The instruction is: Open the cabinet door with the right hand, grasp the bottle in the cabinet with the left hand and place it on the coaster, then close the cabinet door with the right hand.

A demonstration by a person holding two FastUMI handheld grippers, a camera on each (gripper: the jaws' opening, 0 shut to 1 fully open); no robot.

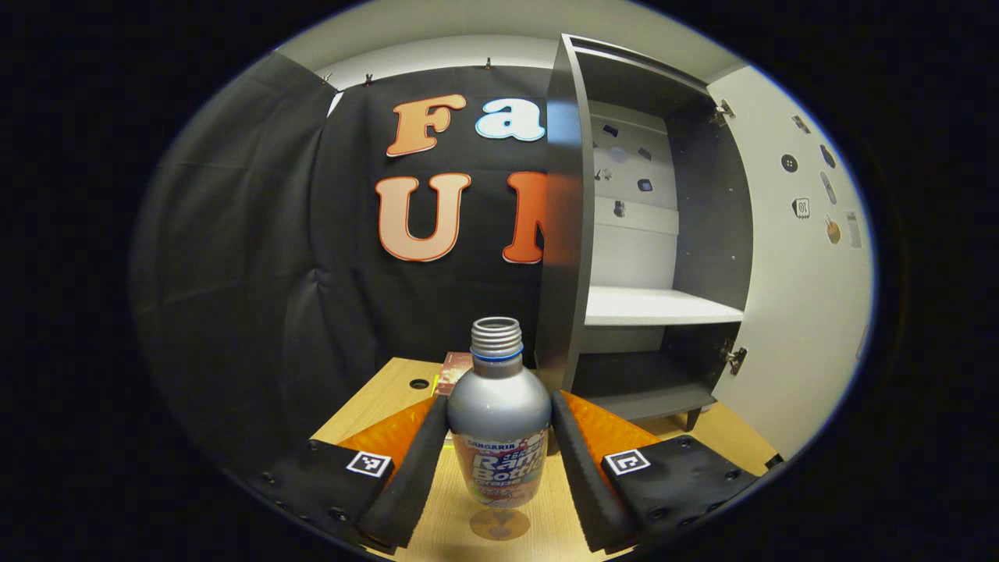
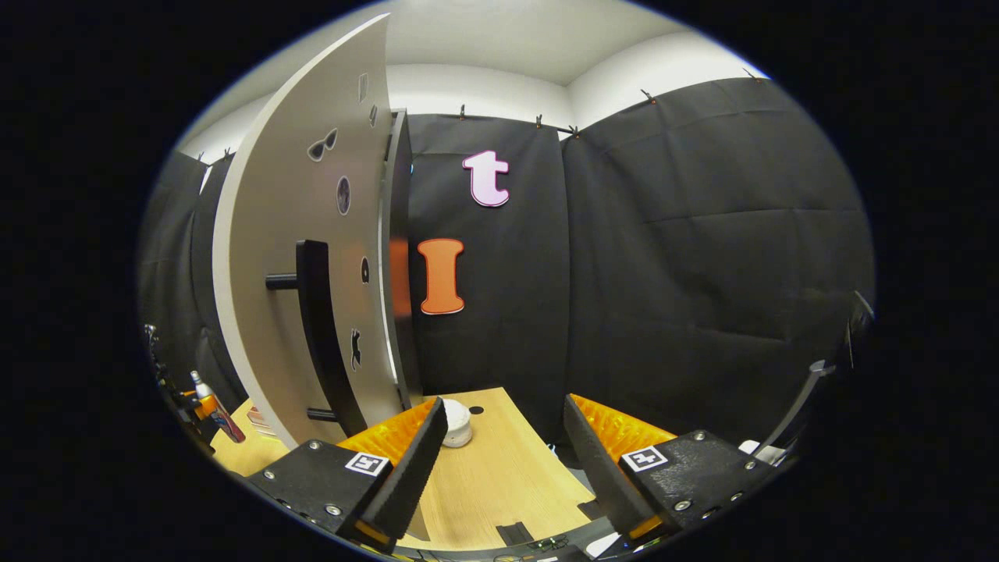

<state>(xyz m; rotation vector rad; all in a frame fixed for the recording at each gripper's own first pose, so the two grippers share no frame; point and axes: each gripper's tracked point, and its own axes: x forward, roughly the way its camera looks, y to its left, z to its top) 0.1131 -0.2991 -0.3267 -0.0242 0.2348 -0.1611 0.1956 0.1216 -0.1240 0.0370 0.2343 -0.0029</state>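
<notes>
Wooden table (image 1: pixel 375 406) | cabinet (image 1: pixel 663 234) open | left gripper (image 1: pixel 499 460) clamps bottle (image 1: pixel 499 425)

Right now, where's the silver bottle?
Left gripper view: the silver metal bottle stands between the left gripper, above the wooden table, left of the open grey cabinet.

The left claw (image 1: pixel 499 460) points forward, level over the wooden counter (image 1: pixel 375 398). Its two fingers (image 1: pixel 410 476) stand on either side of the silver metal bottle with a printed label (image 1: pixel 499 425), and both inner faces press against the bottle's sides. The bottle stands upright between them.

The right claw (image 2: pixel 503 476) also points forward over the counter. Its fingers (image 2: pixel 406 476) are spread wide apart, with nothing between them.
</notes>
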